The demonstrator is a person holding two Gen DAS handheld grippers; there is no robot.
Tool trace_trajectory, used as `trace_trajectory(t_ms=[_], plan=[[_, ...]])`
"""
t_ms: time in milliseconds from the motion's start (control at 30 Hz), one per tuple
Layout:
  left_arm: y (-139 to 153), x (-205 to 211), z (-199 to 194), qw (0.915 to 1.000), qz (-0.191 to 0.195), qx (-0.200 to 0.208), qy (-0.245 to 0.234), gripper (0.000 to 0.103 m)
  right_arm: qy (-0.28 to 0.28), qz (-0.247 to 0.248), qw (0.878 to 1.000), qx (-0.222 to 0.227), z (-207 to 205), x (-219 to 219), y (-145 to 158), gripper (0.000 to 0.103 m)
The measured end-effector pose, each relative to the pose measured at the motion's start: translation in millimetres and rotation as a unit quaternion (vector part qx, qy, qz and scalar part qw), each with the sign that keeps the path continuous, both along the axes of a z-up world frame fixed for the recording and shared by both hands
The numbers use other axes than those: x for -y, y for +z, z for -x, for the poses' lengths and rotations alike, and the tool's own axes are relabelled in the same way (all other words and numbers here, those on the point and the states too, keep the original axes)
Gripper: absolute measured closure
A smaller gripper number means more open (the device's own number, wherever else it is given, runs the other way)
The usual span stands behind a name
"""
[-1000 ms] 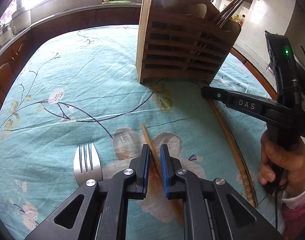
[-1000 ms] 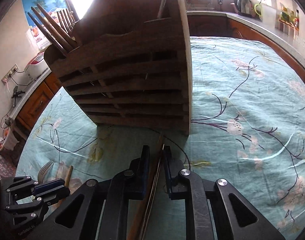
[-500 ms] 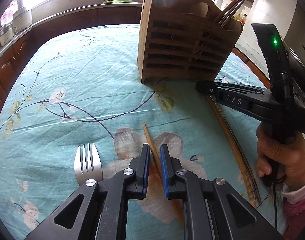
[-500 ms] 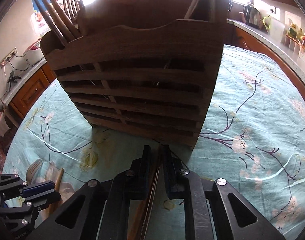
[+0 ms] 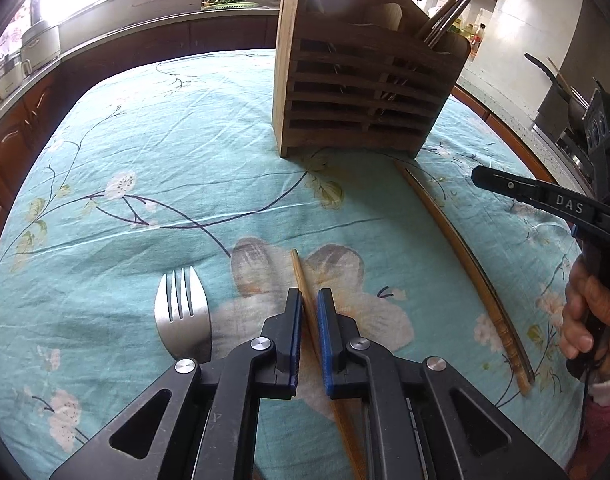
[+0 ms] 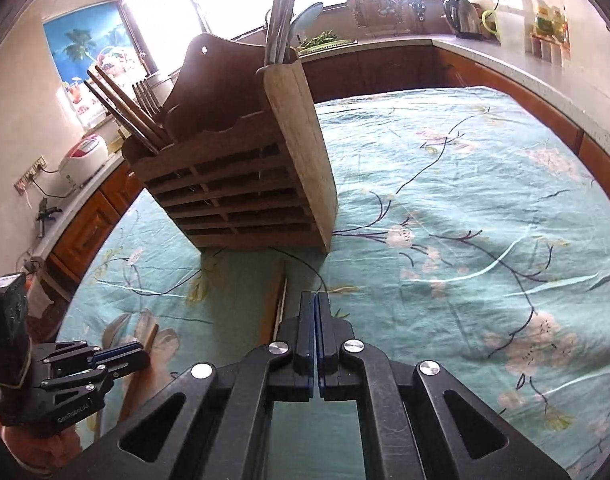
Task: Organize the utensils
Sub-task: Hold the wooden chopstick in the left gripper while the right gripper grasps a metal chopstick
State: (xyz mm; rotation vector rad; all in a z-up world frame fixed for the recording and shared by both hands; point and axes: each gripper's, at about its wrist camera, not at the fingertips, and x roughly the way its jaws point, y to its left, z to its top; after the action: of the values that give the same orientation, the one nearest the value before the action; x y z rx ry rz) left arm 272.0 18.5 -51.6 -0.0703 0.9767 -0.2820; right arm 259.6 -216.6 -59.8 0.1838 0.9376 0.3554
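Left claw pinched on a chopstick, right claw shut and empty.

My left gripper (image 5: 309,312) sat low over the floral tablecloth (image 5: 185,168), jaws narrow, blue pads (image 5: 324,320) squeezing a single wooden chopstick (image 5: 303,280) that ran between them, tip poking out toward the far side. A steel fork (image 5: 181,312) lay just left of that claw, tines pointing away. My right gripper (image 6: 315,320) had its jaws pressed together with nothing between them; it hung above the cloth, just right of a long pair of chopsticks (image 5: 461,256) lying flat, far end near the wooden utensil holder (image 5: 365,88). The holder stood upright at the far middle of the table, chopsticks, forks and a spoon already standing in its compartments. A hand (image 5: 589,320) gripped the right claw's handle.
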Motion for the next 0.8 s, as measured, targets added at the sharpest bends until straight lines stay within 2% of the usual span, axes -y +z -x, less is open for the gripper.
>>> trace_trajectory(t_ms=[200,300,367,567,667,800], plan=[[2,-1,9,0.9999,-0.008,0.000,0.009,0.096,0.028,0.030,0.999,-0.010,0,-14,-8,0.097],[3,-4,11,0.9999,-0.005,-0.003,0.009,0.095,0.048,0.043,0.998,-0.017,-19,-45,-15,0.097],[3,-5,10,0.9999,-0.001,-0.004,0.010,0.095,0.051,0.062,0.996,-0.026,-23,-53,-21,0.096],[3,-3,6,0.9999,-0.007,-0.006,0.012,0.095,0.055,0.070,0.995,-0.035,-30,-58,-25,0.095],[3,0,1,0.9998,-0.007,-0.013,0.010,0.091,0.051,0.079,0.995,-0.037,-39,-62,-25,0.095],[2,6,-4,0.9996,-0.022,-0.012,0.008,0.090,0.056,0.084,0.994,-0.038,-54,-72,-28,0.083]])
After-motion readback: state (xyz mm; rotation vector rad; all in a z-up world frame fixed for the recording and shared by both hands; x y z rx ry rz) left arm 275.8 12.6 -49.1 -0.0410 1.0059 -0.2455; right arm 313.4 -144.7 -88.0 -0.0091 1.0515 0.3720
